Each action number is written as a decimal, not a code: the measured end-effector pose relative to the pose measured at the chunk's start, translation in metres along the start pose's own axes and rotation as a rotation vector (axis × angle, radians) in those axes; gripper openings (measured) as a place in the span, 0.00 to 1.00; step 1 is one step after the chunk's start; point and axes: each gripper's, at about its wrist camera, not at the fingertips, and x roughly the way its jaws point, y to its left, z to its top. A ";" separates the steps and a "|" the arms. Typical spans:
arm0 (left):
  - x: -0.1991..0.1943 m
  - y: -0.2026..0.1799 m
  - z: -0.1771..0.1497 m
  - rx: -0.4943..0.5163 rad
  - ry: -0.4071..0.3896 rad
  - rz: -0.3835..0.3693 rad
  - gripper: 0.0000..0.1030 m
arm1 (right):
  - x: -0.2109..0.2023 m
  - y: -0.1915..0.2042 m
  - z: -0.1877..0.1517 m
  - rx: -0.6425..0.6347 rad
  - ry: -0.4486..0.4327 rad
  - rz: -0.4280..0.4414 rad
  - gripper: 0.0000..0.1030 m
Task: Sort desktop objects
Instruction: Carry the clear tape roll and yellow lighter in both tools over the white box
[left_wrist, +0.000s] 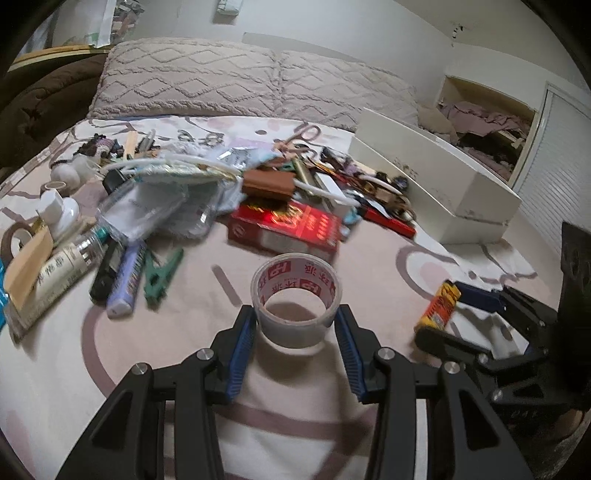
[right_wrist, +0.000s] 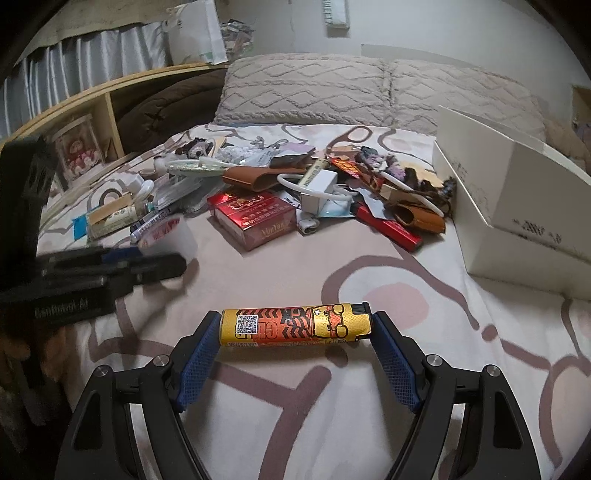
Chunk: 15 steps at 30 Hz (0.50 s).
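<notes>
A roll of clear tape with red print (left_wrist: 295, 301) sits between the blue pads of my left gripper (left_wrist: 295, 321), which is shut on its sides just above the bedsheet. My right gripper (right_wrist: 295, 326) is shut endwise on a yellow-orange lighter (right_wrist: 295, 325), one pad at each end. The lighter (left_wrist: 437, 306) and right gripper (left_wrist: 443, 314) also show at the right of the left wrist view. The left gripper (right_wrist: 147, 267) and the tape (right_wrist: 170, 236) show blurred at the left of the right wrist view.
A pile of small objects lies ahead: a red cigarette box (left_wrist: 284, 229), green clip (left_wrist: 160, 273), purple marker (left_wrist: 125, 280), scissors (left_wrist: 303, 134), red lighter (right_wrist: 391, 227), white charger (right_wrist: 317, 188). An open white box (left_wrist: 436, 184) stands at right. Pillows (left_wrist: 255, 81) lie behind.
</notes>
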 end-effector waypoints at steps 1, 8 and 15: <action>-0.001 -0.003 -0.001 0.006 -0.003 0.001 0.43 | -0.002 -0.001 -0.001 0.006 -0.001 -0.004 0.79; -0.017 -0.019 -0.002 0.053 -0.044 0.008 0.43 | -0.021 -0.010 -0.008 0.064 -0.031 -0.038 0.79; -0.033 -0.032 0.007 0.076 -0.080 -0.007 0.43 | -0.044 -0.021 -0.013 0.114 -0.061 -0.058 0.79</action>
